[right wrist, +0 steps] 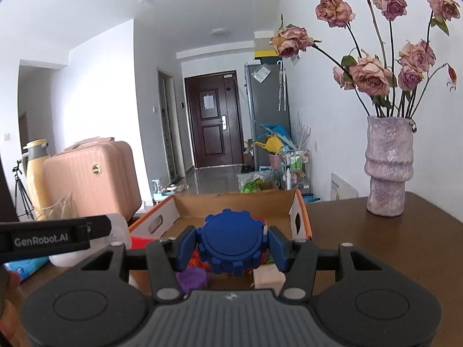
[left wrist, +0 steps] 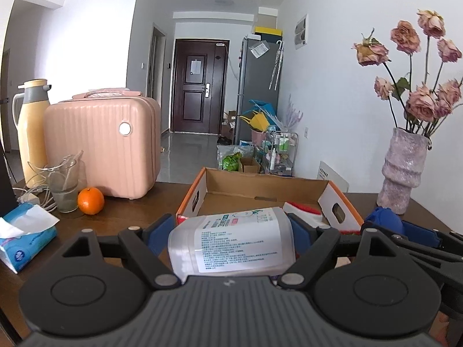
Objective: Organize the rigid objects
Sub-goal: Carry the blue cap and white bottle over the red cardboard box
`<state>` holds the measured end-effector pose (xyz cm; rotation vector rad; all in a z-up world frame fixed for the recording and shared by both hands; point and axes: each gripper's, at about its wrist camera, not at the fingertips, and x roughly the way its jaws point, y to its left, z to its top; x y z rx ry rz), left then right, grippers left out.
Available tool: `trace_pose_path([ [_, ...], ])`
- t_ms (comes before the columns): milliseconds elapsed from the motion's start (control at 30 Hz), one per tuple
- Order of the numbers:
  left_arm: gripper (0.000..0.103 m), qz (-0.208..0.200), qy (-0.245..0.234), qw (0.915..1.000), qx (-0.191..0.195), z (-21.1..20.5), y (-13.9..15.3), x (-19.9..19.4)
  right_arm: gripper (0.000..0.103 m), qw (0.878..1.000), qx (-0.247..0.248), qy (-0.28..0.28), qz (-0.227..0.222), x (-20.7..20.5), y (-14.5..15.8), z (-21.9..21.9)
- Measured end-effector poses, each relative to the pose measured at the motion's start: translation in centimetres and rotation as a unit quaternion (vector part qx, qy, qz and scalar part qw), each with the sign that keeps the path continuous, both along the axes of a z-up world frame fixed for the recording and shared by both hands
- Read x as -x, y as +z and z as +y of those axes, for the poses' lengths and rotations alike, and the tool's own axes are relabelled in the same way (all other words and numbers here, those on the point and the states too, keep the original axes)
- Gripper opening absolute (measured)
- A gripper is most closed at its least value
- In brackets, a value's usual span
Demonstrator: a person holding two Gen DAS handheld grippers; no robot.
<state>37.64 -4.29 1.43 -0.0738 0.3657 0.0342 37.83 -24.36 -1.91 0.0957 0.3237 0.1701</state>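
Note:
My left gripper (left wrist: pixel 231 228) is shut on a clear plastic jar (left wrist: pixel 231 243) with a white printed label, held on its side at the near edge of an open cardboard box (left wrist: pixel 260 188) with orange and white walls. My right gripper (right wrist: pixel 233 247) is shut on a round blue toothed lid (right wrist: pixel 233 243), held over the near part of the same box (right wrist: pixel 231 205). In the right wrist view a purple piece (right wrist: pixel 192 279), a beige block (right wrist: pixel 267 280) and colourful items lie in the box below the lid. The right gripper shows in the left wrist view (left wrist: pixel 405 228).
A brown table (left wrist: pixel 130 211) carries a pink case (left wrist: pixel 101 141), a yellow thermos (left wrist: pixel 30 133), a glass (left wrist: pixel 63 185), an orange (left wrist: pixel 90 201) and a tissue pack (left wrist: pixel 23 237) on the left. A vase of dried roses (right wrist: pixel 387 167) stands on the right.

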Motion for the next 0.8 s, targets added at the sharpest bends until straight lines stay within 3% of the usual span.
trace_pose_path([
  [800,0.084,0.024,0.018,0.9995,0.005,-0.9,-1.2,-11.3,0.053,0.999,0.001,-0.015,0.036,-11.1,-1.5,-0.9],
])
